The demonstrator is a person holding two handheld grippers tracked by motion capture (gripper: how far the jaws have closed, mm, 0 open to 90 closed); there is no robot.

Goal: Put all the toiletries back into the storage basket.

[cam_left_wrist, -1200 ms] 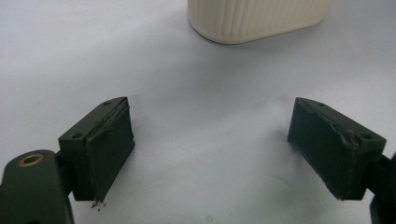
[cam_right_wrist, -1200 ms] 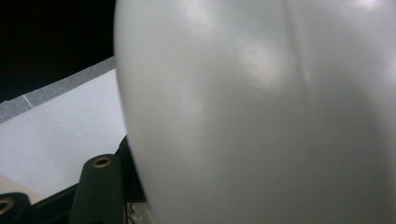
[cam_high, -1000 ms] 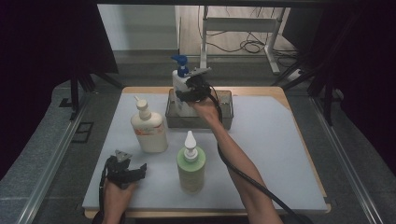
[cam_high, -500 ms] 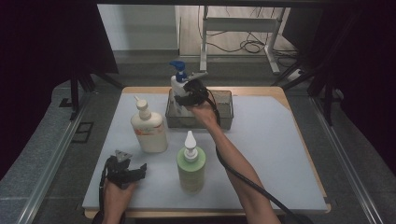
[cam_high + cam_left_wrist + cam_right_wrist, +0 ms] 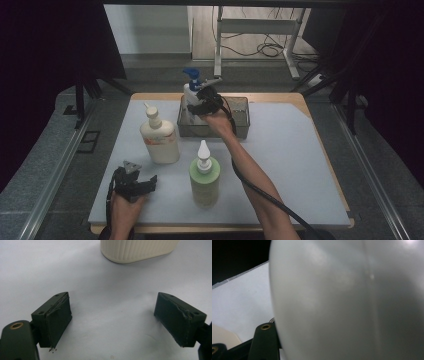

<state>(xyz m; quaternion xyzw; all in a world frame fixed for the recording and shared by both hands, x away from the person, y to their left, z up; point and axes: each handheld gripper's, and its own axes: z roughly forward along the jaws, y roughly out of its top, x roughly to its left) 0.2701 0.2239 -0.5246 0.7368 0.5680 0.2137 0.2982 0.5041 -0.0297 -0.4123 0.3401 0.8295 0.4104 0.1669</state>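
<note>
Currently the right gripper (image 5: 200, 102), arm stretched forward, has its fingers clamped on the white pump bottle (image 5: 190, 94), held over the left end of the wire basket (image 5: 240, 125) near the tabletop's (image 5: 300, 150) far edge. The left gripper (image 5: 134, 182) rests near the front-left edge, fingers (image 5: 53, 320) released, cream bottle (image 5: 159, 137) ahead, open surface to the right.

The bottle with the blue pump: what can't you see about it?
- White bottle, right gripper view: too close and blurred; label unreadable, the far finger hidden behind it.
- Its base, high view: hidden by the right gripper and the basket wall.
- Cream bottle, left gripper view: top cut off by the edge.
</note>
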